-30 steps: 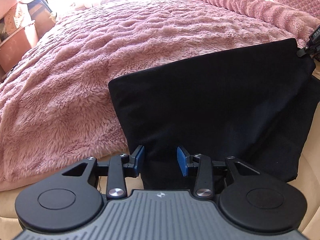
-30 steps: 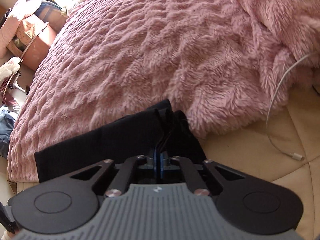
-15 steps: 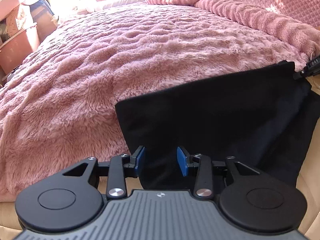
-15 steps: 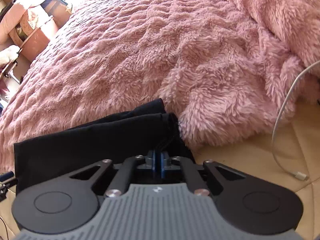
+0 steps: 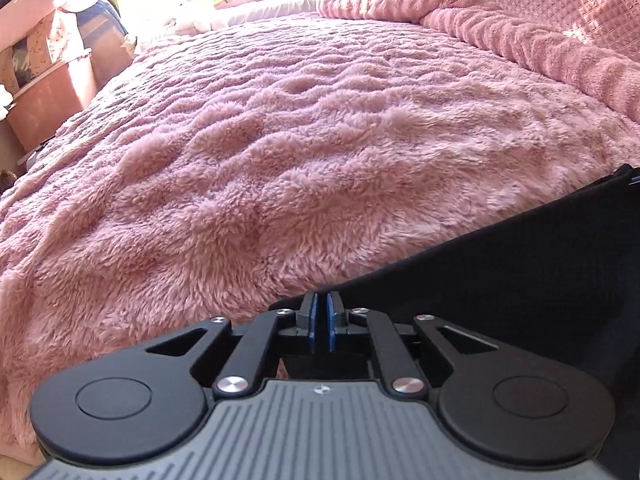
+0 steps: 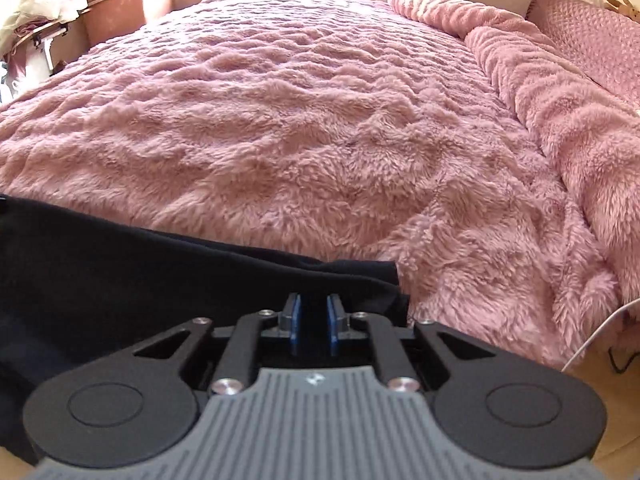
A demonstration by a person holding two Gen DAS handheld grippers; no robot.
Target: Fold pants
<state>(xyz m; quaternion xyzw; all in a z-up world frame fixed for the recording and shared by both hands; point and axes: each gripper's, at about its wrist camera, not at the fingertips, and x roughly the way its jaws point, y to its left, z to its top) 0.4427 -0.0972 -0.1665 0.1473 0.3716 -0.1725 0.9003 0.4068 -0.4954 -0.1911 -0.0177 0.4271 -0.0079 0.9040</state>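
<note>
Two grippers hold black folded fabric pants (image 5: 520, 288) at near edge of fluffy pink bed blanket (image 5: 300, 160). Left gripper (image 5: 321, 322) jaws just closing, pinching left corner. Right gripper (image 6: 312, 326) pinches right corner. Pants' long axis runs between them, left to right; blanket lies ahead.

The left gripper (image 5: 321, 322) has just been closed onto the left corner of the black pants (image 5: 520, 280), and the cloth has been pulled taut and lifted toward the blanket (image 5: 280, 140) edge. The right gripper (image 6: 312, 328) has been rolled level.
</note>
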